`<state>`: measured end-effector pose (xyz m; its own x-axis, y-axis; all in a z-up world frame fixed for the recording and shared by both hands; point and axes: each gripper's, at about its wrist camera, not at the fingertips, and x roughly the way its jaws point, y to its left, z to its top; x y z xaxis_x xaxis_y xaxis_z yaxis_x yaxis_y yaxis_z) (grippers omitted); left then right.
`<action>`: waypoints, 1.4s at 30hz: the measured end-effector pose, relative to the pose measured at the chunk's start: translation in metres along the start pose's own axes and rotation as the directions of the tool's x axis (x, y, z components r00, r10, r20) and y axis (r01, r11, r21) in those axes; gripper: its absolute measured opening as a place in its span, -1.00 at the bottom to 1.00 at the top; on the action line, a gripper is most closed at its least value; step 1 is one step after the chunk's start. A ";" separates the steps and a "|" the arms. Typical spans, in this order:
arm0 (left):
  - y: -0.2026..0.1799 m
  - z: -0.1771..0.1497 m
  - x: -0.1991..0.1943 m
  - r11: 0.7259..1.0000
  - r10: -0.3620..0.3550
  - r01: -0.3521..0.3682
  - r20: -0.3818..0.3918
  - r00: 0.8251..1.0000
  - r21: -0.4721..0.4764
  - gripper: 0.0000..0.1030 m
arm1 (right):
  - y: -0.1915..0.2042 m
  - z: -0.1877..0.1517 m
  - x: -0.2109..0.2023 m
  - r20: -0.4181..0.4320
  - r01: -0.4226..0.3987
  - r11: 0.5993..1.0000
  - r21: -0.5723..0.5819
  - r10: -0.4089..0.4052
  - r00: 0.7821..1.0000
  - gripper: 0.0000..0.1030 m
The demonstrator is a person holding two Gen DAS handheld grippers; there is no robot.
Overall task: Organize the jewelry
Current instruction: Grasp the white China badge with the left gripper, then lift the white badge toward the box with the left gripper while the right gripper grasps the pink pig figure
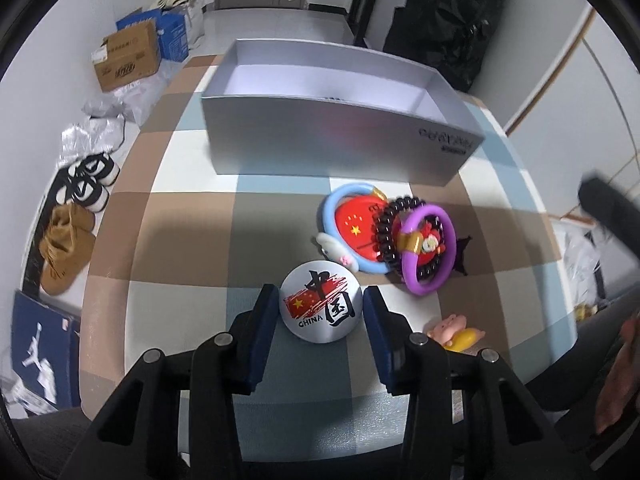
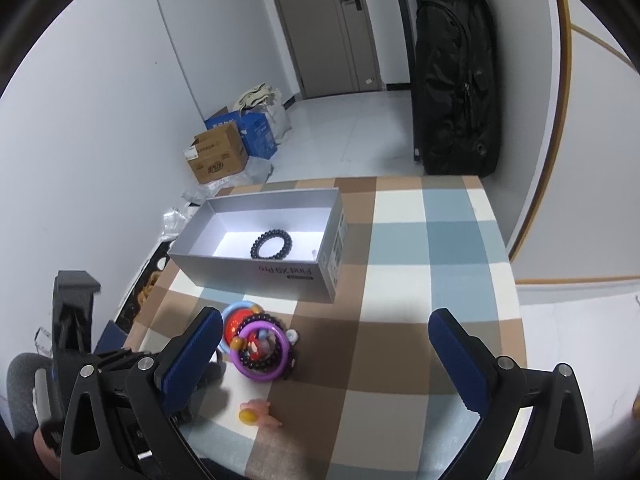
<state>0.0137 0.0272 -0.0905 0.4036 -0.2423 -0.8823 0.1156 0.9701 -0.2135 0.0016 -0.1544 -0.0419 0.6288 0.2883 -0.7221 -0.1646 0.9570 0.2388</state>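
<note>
Since the grey phone box (image 2: 256,268) sat open at the far side of the checked tablecloth (image 2: 400,240) as the drop spot, with one dark bead bracelet (image 2: 271,244) already inside, the left gripper (image 1: 320,312) was straddling the round China badge (image 1: 321,307), pads right at its edges but whether they were pinching it I couldn't tell. The right gripper (image 2: 326,344) hung wide apart, holding nothing, above the tangle with the purple ring (image 2: 262,354)

floor left: brown cardboard box (image 1: 127,59) — blue boxes (image 1: 173,34) behind | tan boots (image 1: 66,246) beside black-and-white shoes (image 1: 86,182) | black suitcase (image 2: 456,80) — by door (image 2: 320,24)
</note>
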 end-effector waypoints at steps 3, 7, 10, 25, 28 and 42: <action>0.003 0.004 -0.005 0.999 -0.025 0.026 0.019 1.000 -0.038 -0.27 | -0.003 -0.005 0.000 -0.035 -0.036 0.999 0.025 0.037 0.999 1.00; 0.008 0.009 -0.011 0.996 -0.045 0.049 0.054 0.998 -0.073 -0.27 | -0.005 -0.015 0.002 -0.085 -0.083 0.996 0.045 0.086 0.993 1.00; 0.010 0.011 -0.016 0.992 -0.062 0.070 0.076 0.995 -0.101 -0.27 | -0.003 -0.025 0.004 -0.118 -0.120 0.991 0.061 0.126 0.985 0.99; 0.021 0.015 -0.032 0.980 -0.117 0.135 0.127 0.985 -0.146 -0.27 | 0.032 -0.055 0.030 -0.270 -0.189 0.981 -0.039 0.172 0.947 0.35; 0.021 0.015 -0.034 0.981 -0.110 0.129 0.133 0.985 -0.145 -0.27 | 0.038 -0.057 0.036 -0.286 -0.182 0.981 -0.064 0.157 0.945 0.16; 0.024 0.019 -0.039 0.981 -0.110 0.132 0.152 0.982 -0.140 -0.27 | 0.044 -0.062 0.043 -0.282 -0.130 0.982 -0.136 0.087 0.955 -0.44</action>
<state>0.0179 0.0598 -0.0538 0.5219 -0.3475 -0.7790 0.0399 0.9222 -0.3847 -0.0256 -0.0975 -0.1029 0.3723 0.3677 -0.8522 -0.3466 0.9068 0.2399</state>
